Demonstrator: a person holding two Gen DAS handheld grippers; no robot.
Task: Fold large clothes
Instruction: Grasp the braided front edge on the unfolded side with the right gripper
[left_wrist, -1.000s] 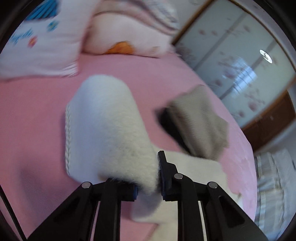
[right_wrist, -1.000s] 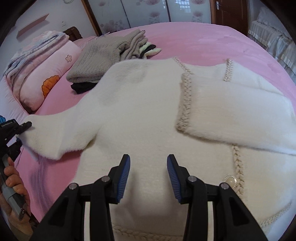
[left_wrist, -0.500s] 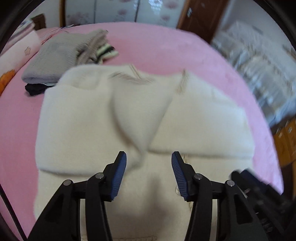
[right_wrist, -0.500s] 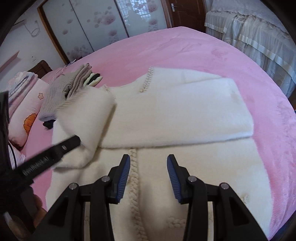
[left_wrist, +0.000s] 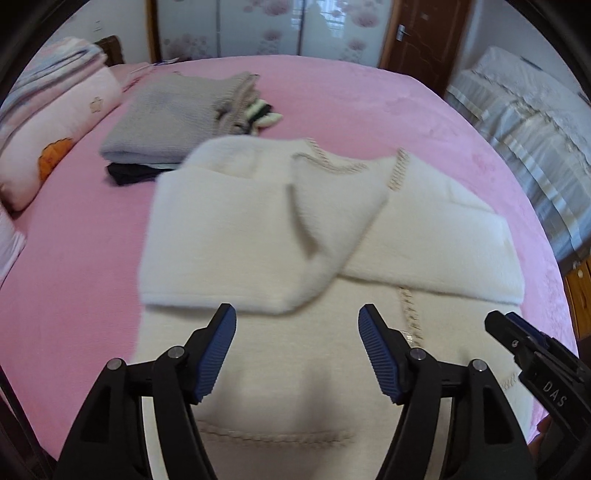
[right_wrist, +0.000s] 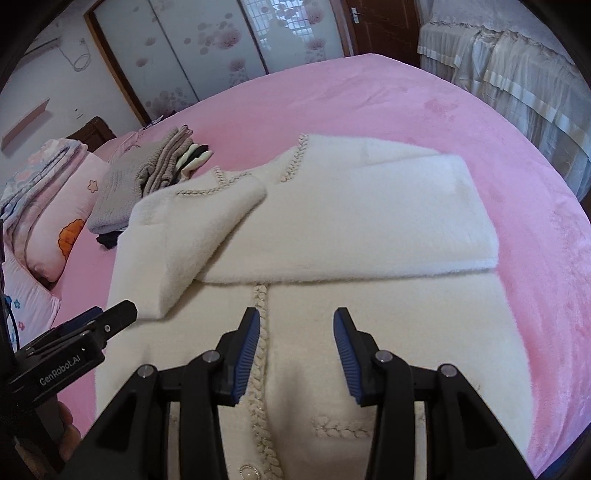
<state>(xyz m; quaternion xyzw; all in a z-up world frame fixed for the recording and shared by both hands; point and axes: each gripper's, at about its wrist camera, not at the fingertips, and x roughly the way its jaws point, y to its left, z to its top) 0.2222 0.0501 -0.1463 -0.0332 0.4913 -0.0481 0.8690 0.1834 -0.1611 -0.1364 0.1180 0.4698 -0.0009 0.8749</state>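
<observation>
Pink bed (right_wrist: 388, 96) fills both views. White fuzzy cardigan (right_wrist: 332, 314) lies flat on it, front up, braided trim running down the centre. Both sleeves are folded in across the chest: right sleeve (right_wrist: 351, 221) lies flat across, left sleeve (right_wrist: 192, 236) is angled over the left side, its cuff end overlapping the right sleeve near the neckline.

Beyond the cardigan's left shoulder, touching or just beside it: folded grey knit stack (left_wrist: 173, 118) on a dark garment (left_wrist: 133, 173), with a striped black-and-white item (left_wrist: 264, 114) at its far edge. Pink pillows (right_wrist: 55, 206) at the bed's left edge. Floral sliding wardrobe doors (right_wrist: 207, 48) behind, a second bed with light frilled cover (right_wrist: 509, 66) to the right.

Left gripper (left_wrist: 297, 350): jaws wide open, holding nothing, above the cardigan's lower body, left of the centre trim. Right gripper (right_wrist: 295, 354): jaws open, empty, over the lower front with the trim under its left finger. Contact with fabric: cannot tell for either.
</observation>
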